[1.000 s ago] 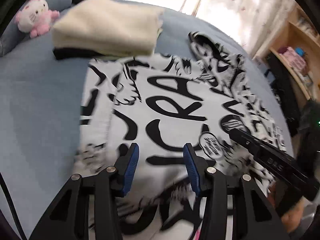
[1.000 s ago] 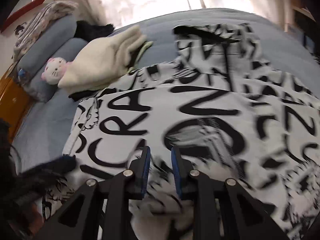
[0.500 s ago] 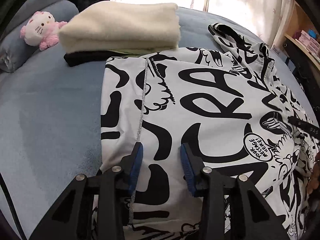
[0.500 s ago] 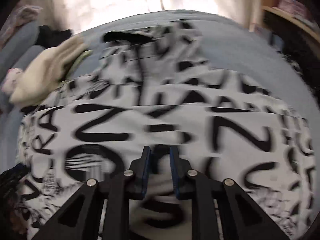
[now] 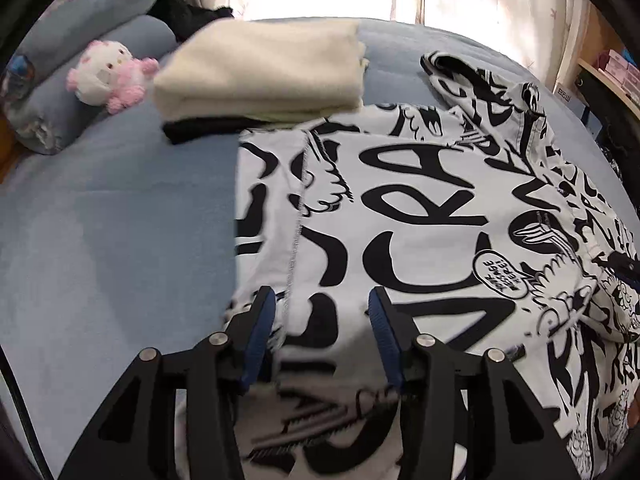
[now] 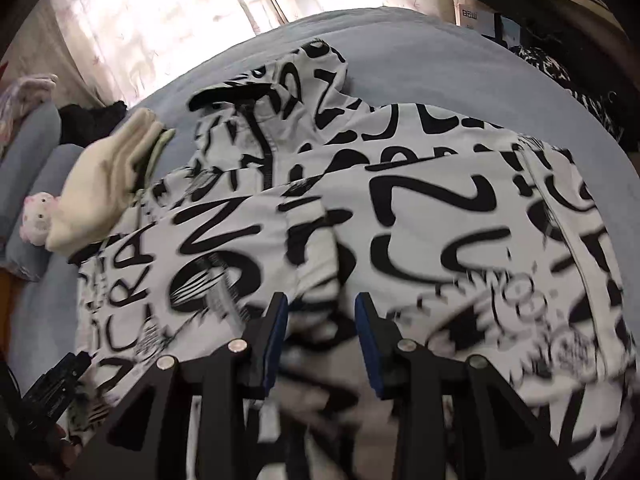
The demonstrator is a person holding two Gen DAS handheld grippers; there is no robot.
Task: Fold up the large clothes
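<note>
Left wrist view: black-and-white graffiti-print hoodie (image 5: pixel 420 216) fills centre and right, its edge lying between the left gripper (image 5: pixel 322 312), jaws spreading. Right wrist view: right gripper (image 6: pixel 320 314) opening too, blurred fabric bunched between.

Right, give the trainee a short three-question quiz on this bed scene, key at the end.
1. True or false: the cream stack lies on top of the printed hoodie.
2. Which lies nearest the plush toy? A) the shelf B) the pillow C) the hoodie's hood
3. Fill in: the pads of the left tool are coloured ____.

Key
1. False: the stack sits on the blue bed beyond the hoodie, its near edge at the hoodie's far edge.
2. B
3. Blue
</note>
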